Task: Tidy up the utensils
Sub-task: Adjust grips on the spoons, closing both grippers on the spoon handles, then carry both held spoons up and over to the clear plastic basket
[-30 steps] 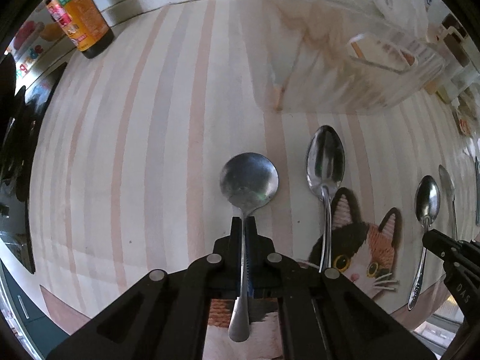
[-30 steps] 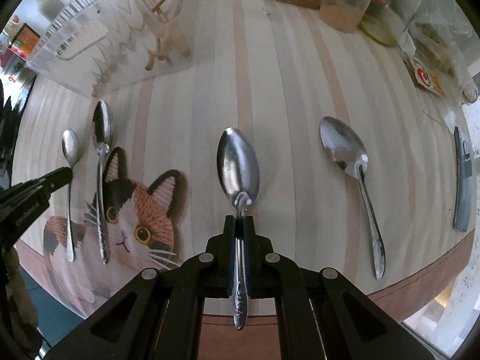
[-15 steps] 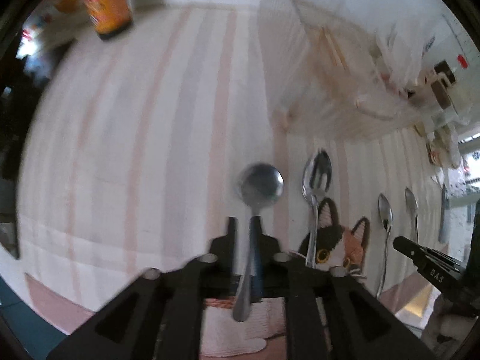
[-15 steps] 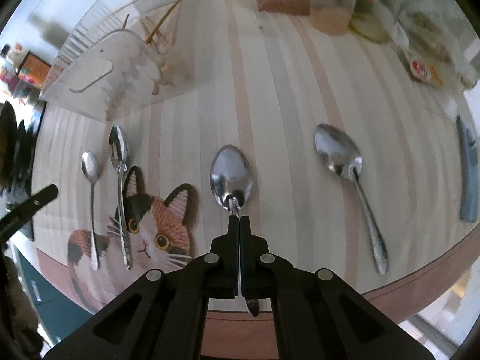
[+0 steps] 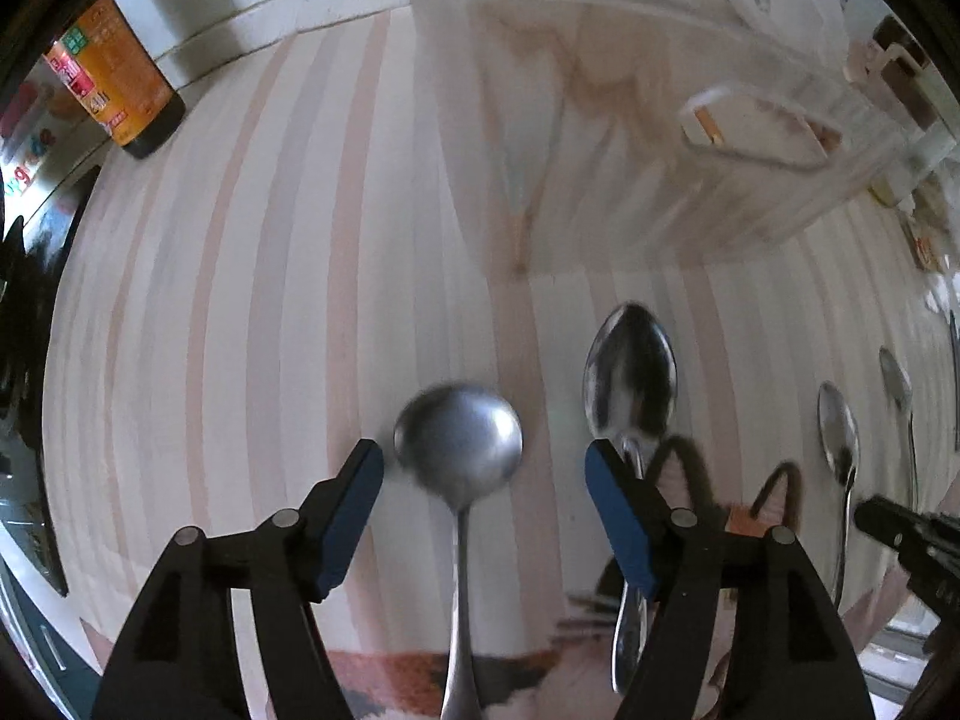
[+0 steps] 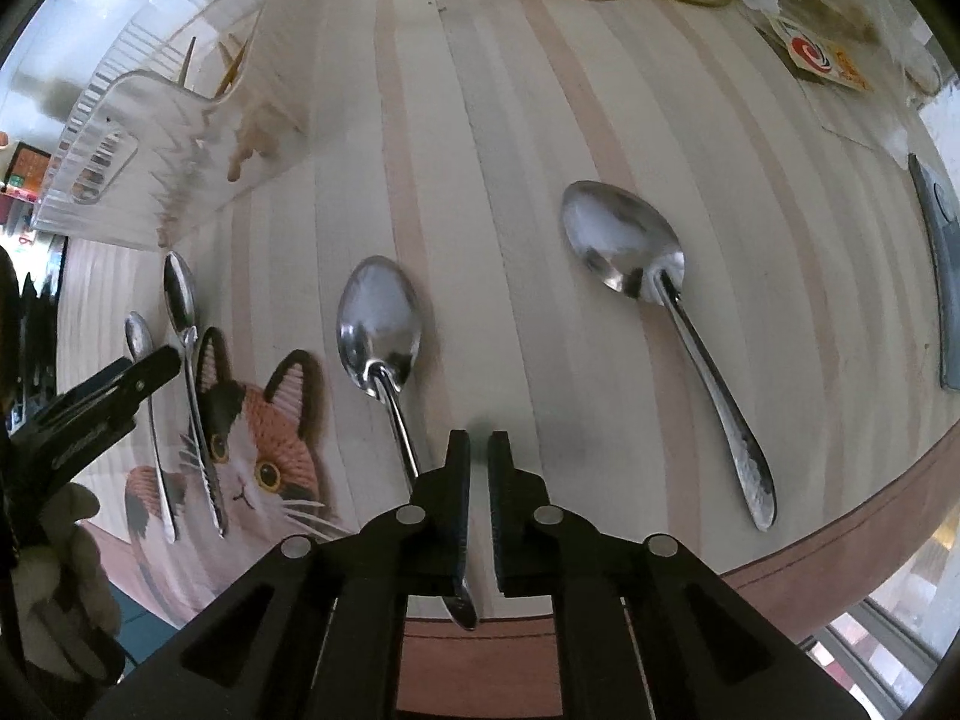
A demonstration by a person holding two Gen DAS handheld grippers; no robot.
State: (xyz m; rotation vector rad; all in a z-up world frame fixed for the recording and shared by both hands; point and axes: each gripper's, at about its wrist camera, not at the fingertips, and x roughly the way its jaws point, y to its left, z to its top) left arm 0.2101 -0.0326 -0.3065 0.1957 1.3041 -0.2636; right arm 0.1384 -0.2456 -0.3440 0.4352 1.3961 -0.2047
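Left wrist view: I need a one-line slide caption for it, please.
Left gripper, jaws just opened, straddles a round-bowled spoon lying free on the striped tablecloth.

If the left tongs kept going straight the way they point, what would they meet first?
Most likely the round-bowled spoon, which lies between the open fingers of the left tongs. The striped tablecloth is right under it. How much gap remains is unclear.

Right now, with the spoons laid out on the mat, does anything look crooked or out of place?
Nothing looks spilled or damaged. The third spoon from the left lies slightly askew: its handle cuts diagonally across the mat's stripes, and its tip reaches the mat's near edge. The fisheye may exaggerate the slant.
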